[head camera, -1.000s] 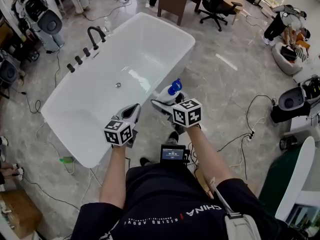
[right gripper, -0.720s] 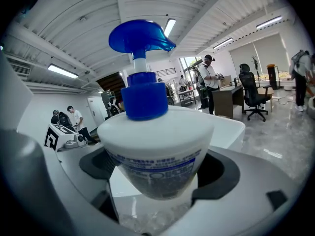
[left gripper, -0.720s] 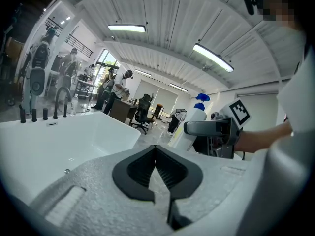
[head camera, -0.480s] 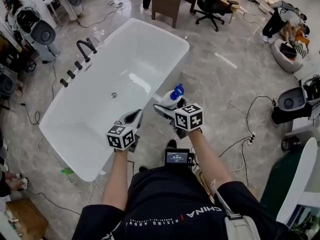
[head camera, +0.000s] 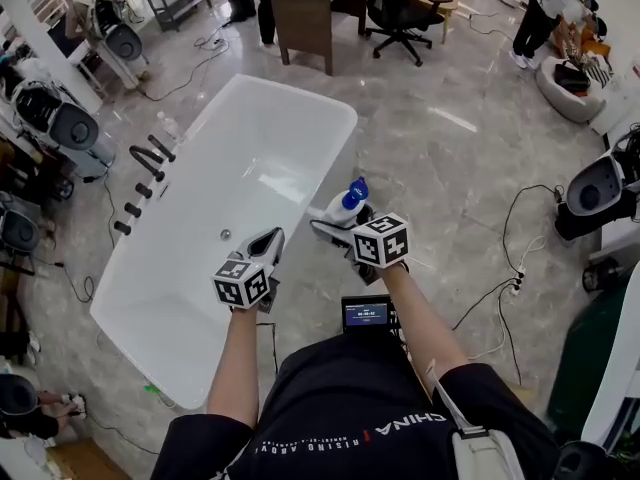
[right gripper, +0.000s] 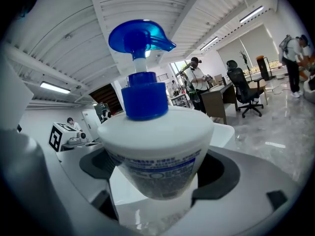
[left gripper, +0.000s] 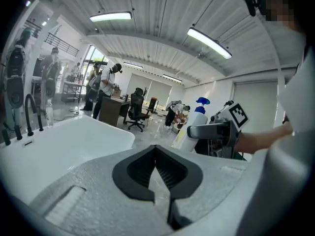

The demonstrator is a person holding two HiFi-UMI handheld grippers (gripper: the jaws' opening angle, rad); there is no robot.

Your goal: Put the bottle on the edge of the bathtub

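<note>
A white bottle (head camera: 343, 208) with a blue pump top stands upright in my right gripper (head camera: 335, 224), whose jaws are shut on its body. It hangs in the air just off the right side of the white bathtub (head camera: 345, 143). The right gripper view shows the bottle (right gripper: 157, 141) filling the jaws of the right gripper (right gripper: 157, 178), with the tub rim (right gripper: 224, 132) behind it. My left gripper (head camera: 263, 246) is over the tub's near rim, shut with nothing in it. In the left gripper view the left gripper (left gripper: 156, 156), the tub (left gripper: 74, 141) and the bottle (left gripper: 193, 127) all show.
A black faucet (head camera: 148, 158) and knobs sit on the tub's far-left rim. A desk (head camera: 310, 8) and an office chair (head camera: 400, 3) stand beyond the tub. Cables (head camera: 500, 298) trail over the marble floor at right. Machines line the left wall, and people stand at the back.
Both grippers have moved along the tub's side with the person, the bottle still held upright. The tub now sits further left and lower in the head view.
</note>
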